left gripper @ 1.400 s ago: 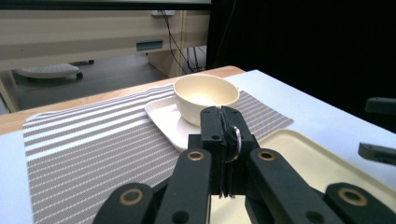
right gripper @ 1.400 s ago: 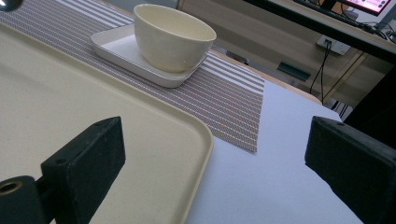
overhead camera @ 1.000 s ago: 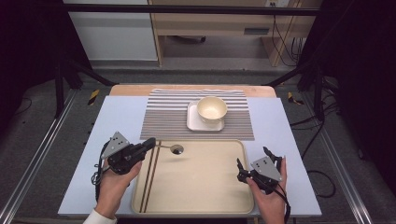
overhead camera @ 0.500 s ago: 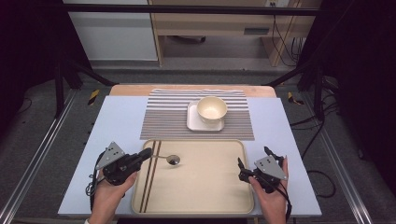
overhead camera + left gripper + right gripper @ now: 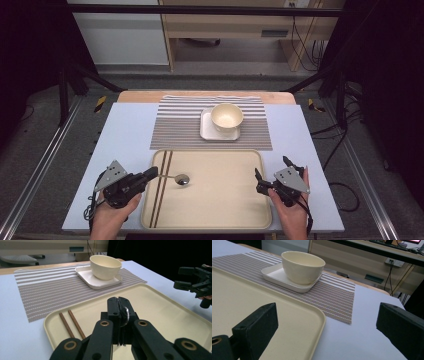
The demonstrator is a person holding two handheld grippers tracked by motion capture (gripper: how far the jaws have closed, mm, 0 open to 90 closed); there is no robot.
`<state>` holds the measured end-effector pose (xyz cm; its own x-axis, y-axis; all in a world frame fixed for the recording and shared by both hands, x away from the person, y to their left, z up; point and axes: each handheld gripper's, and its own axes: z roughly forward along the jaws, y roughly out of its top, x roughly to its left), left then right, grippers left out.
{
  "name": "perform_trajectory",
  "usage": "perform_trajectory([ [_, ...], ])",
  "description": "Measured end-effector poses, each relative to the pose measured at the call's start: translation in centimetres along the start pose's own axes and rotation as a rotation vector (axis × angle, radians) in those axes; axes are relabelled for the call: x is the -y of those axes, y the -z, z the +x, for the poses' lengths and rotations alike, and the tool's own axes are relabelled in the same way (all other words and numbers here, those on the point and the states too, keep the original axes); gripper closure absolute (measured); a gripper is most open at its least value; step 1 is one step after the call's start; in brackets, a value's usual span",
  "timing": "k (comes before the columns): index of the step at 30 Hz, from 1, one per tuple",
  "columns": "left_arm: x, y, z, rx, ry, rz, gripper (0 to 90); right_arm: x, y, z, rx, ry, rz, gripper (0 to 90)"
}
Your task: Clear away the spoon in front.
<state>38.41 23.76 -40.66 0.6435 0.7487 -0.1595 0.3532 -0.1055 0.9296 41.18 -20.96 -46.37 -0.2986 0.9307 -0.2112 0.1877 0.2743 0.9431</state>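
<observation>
Our left gripper (image 5: 150, 174), clamped on the spoon (image 5: 178, 178) handle, has drawn it down-frame from the tray's (image 5: 260, 159) top edge to left of centre, seemingly barely above the surface, while our right gripper (image 5: 270, 174) waits wide open lower right.

Pale blue tabletop (image 5: 125, 150), wooden strip along its far edge, striped mat (image 5: 180, 127) lying far and central, beige tray (image 5: 225, 200) lying near and central, its far rim just at the mat's near edge
</observation>
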Motion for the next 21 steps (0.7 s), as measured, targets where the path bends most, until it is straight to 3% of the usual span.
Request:
perform_trajectory([
  [12, 0.8, 3.1, -0.4, 0.003, 0.015, 0.026, 88.3, 0.0, -0.1, 0.1, 0.004, 0.007, 0.011, 4.1],
  [17, 0.7, 3.1, -0.5, 0.008, 0.019, 0.033, 87.6, 0.0, -0.1, 0.1, 0.003, 0.006, 0.013, 4.1],
  [21, 0.2, 2.1, -0.2, 0.007, 0.019, 0.044, 85.0, 0.1, -0.1, 0.2, -0.003, 0.01, 0.019, 4.1],
])
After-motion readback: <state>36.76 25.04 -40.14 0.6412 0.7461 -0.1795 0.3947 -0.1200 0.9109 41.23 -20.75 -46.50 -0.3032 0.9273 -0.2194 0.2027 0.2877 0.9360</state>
